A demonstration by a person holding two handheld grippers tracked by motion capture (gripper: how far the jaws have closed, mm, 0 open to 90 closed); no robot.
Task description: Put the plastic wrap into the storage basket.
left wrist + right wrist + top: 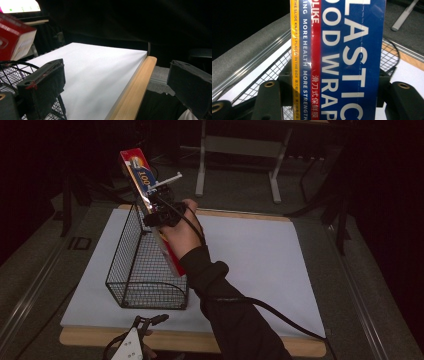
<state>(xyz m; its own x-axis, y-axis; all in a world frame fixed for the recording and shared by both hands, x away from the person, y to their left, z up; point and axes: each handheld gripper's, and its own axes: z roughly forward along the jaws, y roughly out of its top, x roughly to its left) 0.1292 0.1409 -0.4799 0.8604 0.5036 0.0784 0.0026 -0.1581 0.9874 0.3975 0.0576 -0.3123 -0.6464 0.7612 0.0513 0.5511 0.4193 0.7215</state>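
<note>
1. Plastic wrap box (145, 195): long carton, red, blue and yellow print, white lettering "PLASTIC FOOD WRAP" readable in the right gripper view (342, 62). Held tilted, upper end leaning away toward the far left, lower end dipping just inside the right-hand wall of the basket. Its red end also shows at the upper left of the left gripper view (12, 40).

2. Right tool (159, 212): gripped in the person's right hand (181, 237), black sleeve, cable trailing back over the near edge of the table. Jaws clamped on the plastic wrap box, 1 on either side of it (337, 100).

3. Wire basket (142, 265): black mesh, rectangular, open top, standing on the left half of the table, long side running from near to far. Mesh visible behind the carton in the right gripper view (272, 72).

4. Left tool (142, 330): at the near edge of the table, just in front of the basket's near end, grey plate on top. Jaws spread wide, nothing between them (115, 85).

5. Table (260, 265): white top with a wooden rim along the near and far edges.
</note>
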